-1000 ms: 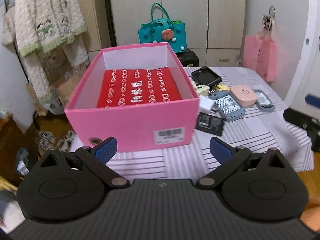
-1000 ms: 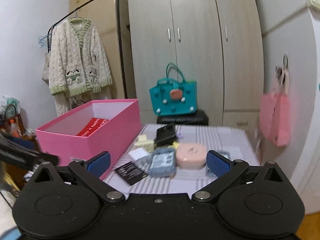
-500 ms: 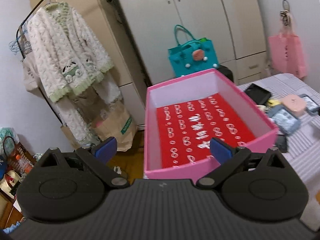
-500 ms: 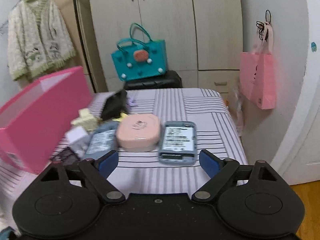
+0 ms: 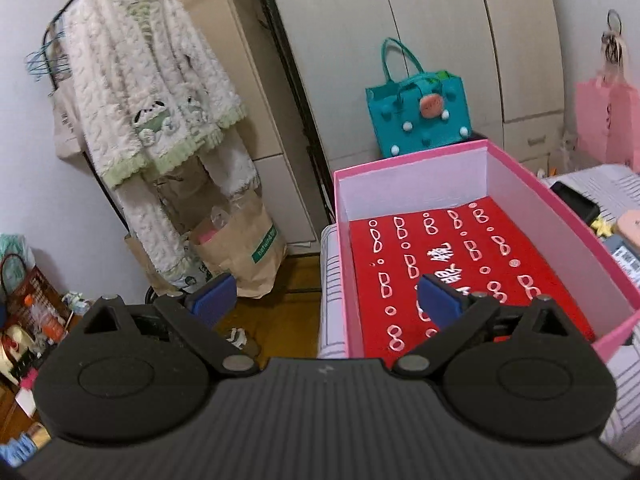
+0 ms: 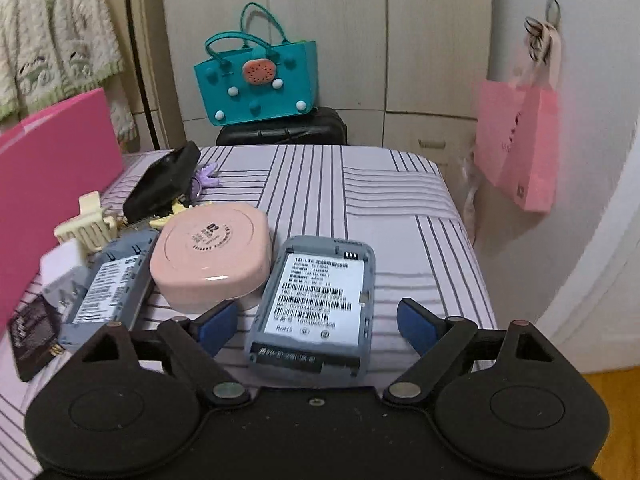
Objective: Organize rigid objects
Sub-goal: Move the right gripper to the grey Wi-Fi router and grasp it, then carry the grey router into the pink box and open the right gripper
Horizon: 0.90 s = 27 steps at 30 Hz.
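A pink box (image 5: 560,216) with a red patterned lining (image 5: 460,264) stands on the striped table. My left gripper (image 5: 324,304) is open and hovers over the box's near left corner, holding nothing. In the right wrist view a grey device with a white label (image 6: 320,292) lies face down between the fingers of my right gripper (image 6: 316,324). Its jaws are closing and the pads stand clear of the device's sides. Left of it lie a pink rounded case (image 6: 212,256), a second grey device (image 6: 108,284), a cream hair clip (image 6: 86,228) and a black case (image 6: 160,182).
A teal bag (image 6: 256,84) sits on a black case behind the table. A pink paper bag (image 6: 520,148) hangs on the right wall. A cardigan (image 5: 148,92) hangs on a rack at the left, above a brown paper bag (image 5: 244,248). The table's right edge (image 6: 476,256) is close.
My left gripper's view has swung left, from the box's front to its left end. My right gripper has sunk towards the table, come over the grey device, and its jaws have narrowed.
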Each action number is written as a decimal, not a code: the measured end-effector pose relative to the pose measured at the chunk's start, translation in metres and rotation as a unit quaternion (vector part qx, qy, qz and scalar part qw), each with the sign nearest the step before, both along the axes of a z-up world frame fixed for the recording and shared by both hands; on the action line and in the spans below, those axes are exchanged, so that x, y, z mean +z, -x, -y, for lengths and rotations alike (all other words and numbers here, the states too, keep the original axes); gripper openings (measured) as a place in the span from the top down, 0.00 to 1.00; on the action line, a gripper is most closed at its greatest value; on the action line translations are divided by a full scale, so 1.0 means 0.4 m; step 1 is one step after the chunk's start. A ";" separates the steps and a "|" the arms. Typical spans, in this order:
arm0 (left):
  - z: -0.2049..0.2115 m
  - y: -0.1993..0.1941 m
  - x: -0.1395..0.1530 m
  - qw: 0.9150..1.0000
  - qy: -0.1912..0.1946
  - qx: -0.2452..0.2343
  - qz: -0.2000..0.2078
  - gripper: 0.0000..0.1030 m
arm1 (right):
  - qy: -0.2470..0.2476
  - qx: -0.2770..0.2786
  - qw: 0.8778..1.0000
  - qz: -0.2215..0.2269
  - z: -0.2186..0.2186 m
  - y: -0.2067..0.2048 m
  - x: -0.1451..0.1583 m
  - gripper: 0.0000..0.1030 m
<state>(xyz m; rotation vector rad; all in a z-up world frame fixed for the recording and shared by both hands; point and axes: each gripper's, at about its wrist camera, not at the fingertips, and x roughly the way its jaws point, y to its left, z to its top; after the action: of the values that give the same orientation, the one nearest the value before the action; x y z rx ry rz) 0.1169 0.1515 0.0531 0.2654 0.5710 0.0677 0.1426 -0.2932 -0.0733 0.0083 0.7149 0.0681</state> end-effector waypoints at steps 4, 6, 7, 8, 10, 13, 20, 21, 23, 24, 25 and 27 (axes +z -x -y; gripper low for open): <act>0.000 -0.088 -0.009 0.999 -0.003 -0.013 -0.051 0.12 | 0.010 0.023 1.000 -0.012 0.002 -0.008 0.020 0.35; 0.004 -0.119 -0.021 0.996 -0.007 -0.019 -0.084 0.38 | 0.004 0.025 0.999 -0.033 0.011 -0.016 0.029 0.36; 0.006 -0.134 -0.029 0.994 -0.015 -0.026 -0.105 0.44 | 0.002 0.025 0.999 -0.040 0.014 -0.018 0.032 0.36; 0.006 -0.145 -0.037 0.992 -0.017 -0.031 -0.124 0.48 | 0.002 0.026 0.999 -0.044 0.015 -0.019 0.034 0.36; 0.001 -0.160 -0.045 0.990 -0.007 -0.027 -0.138 0.49 | 0.008 0.030 0.998 -0.048 0.013 -0.021 0.033 0.35; 0.003 -0.171 -0.052 0.988 -0.011 -0.033 -0.150 0.60 | 0.000 0.024 0.998 -0.055 0.019 -0.037 0.029 0.28; -0.025 -0.222 -0.056 0.985 -0.018 -0.014 -0.169 0.68 | 0.005 0.012 0.998 -0.066 0.000 -0.052 0.041 0.37; -0.031 -0.226 -0.057 0.985 -0.011 -0.021 -0.174 0.75 | 0.005 0.011 0.998 -0.067 0.000 -0.050 0.043 0.37; -0.040 -0.226 -0.057 0.982 0.006 -0.034 -0.186 0.86 | 0.007 0.010 0.998 -0.065 -0.001 -0.041 0.048 0.37; -0.041 -0.224 -0.058 0.981 0.013 -0.042 -0.191 0.93 | 0.008 0.008 0.998 -0.063 -0.002 -0.035 0.051 0.37; -0.040 -0.220 -0.059 0.980 0.014 -0.049 -0.192 0.94 | 0.008 0.006 0.998 -0.061 -0.003 -0.028 0.056 0.37; -0.031 -0.210 -0.062 0.982 0.007 -0.051 -0.184 0.94 | 0.007 0.002 0.998 -0.054 -0.004 -0.011 0.071 0.37</act>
<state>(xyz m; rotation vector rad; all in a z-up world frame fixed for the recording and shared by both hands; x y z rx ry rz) 0.2011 0.1640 0.0284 0.2947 0.9232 -0.0873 0.1472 -0.2915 -0.0447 -0.0037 0.8239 0.0670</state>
